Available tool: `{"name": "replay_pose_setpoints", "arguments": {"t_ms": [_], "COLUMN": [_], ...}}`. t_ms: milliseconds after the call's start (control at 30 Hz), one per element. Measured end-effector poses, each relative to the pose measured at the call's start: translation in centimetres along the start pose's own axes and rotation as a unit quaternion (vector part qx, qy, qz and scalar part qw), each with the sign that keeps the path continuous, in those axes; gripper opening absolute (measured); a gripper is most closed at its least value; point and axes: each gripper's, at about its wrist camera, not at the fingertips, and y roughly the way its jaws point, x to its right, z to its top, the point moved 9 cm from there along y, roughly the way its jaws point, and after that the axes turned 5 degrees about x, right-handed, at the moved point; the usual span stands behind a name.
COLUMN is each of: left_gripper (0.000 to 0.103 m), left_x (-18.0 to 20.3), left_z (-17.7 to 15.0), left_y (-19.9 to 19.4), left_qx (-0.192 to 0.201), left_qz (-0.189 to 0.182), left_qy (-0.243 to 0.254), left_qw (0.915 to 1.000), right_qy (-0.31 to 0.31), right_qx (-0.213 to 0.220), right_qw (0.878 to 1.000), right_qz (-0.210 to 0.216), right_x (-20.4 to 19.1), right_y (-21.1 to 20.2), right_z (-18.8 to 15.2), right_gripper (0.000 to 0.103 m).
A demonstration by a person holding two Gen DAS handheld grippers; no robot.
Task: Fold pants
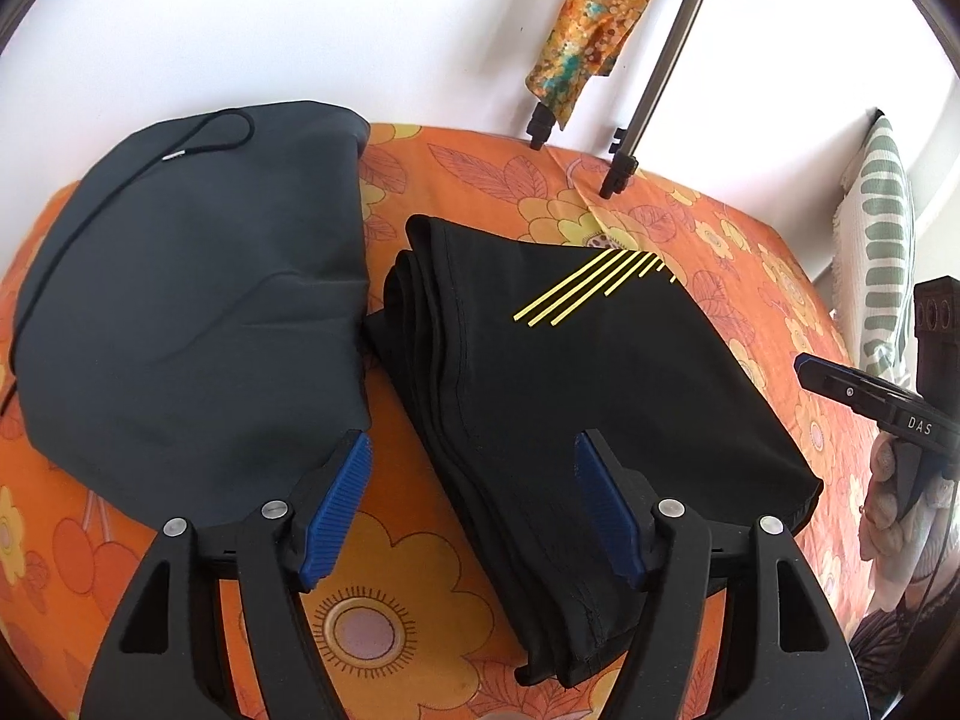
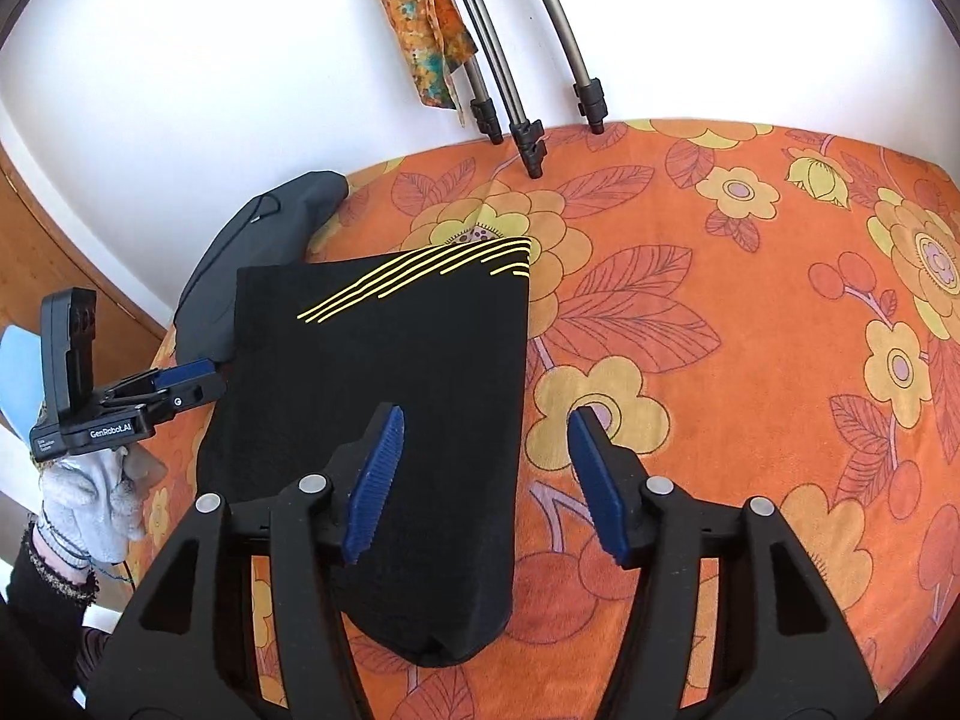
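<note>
Folded black pants (image 2: 384, 420) on the floral cloth (image 2: 750, 360), beneath both gaping, empty grippers, left gripper (image 1: 471, 504) and right gripper (image 2: 486, 480).

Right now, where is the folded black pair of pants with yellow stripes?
The folded black pants with yellow stripes lie on the orange floral cover, just right of the dark grey garment, in front of both open grippers.

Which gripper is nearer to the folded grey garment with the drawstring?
Left. The left gripper hangs open with one finger over the grey garment's near edge. The right gripper is open over the far edge of the black pants, which lie between.
</note>
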Motion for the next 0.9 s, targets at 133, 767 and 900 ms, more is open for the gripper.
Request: {"name": "replay_pose_setpoints", "arguments": {"t_ms": [133, 767, 900], "left_gripper": [0.07, 0.07, 0.07], "left_x": [-0.1, 2.3, 1.3], "left_z": [0.2, 0.4, 0.7], "left_y": [0.2, 1.2, 1.8], "left_qx": [0.0, 0.01, 0.0], "left_qz": [0.01, 0.052, 0.029], "left_qy": [-0.003, 0.064, 0.023], "left_qw": [0.9999, 0.9965, 0.9993], "right_qy": [-0.008, -0.011, -0.004], "right_qx": [-0.007, -0.004, -0.028], "right_qw": [1.0, 0.999, 0.999], "right_qz": [-0.016, -0.04, -0.039], "right_x": [-0.1, 1.3, 2.0], "right_y": [1.2, 4.8, 6.0], "right_z": [0.4, 1.5, 1.2], "right_gripper": [0.06, 0.07, 0.072]}}
